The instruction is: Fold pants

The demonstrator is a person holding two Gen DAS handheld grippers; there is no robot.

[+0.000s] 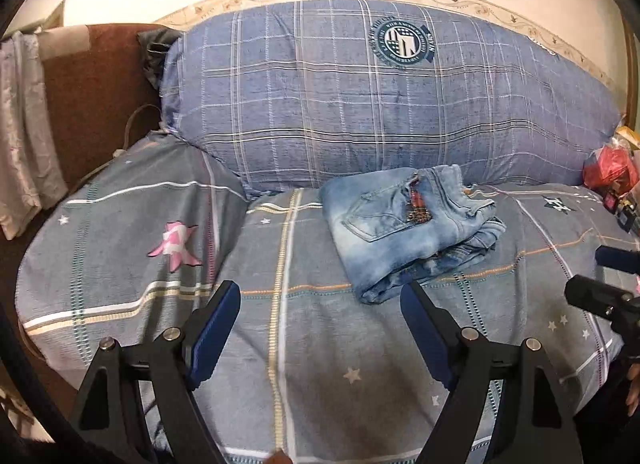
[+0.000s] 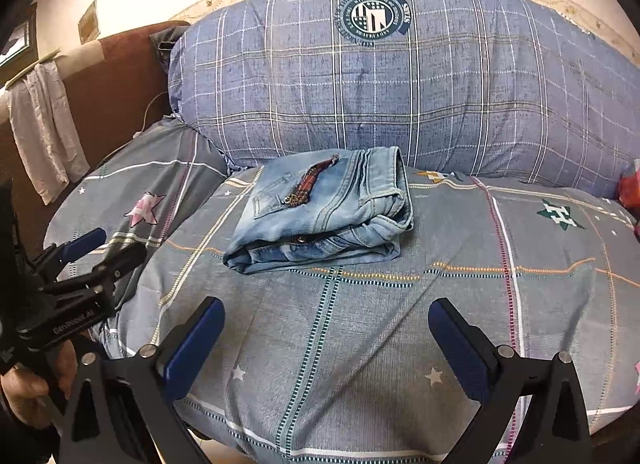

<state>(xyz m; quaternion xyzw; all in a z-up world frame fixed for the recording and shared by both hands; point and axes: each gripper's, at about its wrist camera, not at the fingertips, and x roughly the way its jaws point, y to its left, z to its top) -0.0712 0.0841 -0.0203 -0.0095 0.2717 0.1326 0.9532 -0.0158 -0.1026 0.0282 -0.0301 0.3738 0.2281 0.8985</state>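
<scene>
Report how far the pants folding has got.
Done: the jeans lie folded into a compact stack on the bedspread, in front of the plaid pillow. In hand: nothing; the left gripper and right gripper are open and empty, short of the stack. Left: apparently nothing.

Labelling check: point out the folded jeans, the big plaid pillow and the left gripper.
folded jeans [image 2: 320,215]: right wrist view, top denim layer.
plaid pillow [image 2: 400,103]: right wrist view, middle of its front.
left gripper [image 1: 320,304]: left wrist view, midway between its open fingertips.
</scene>
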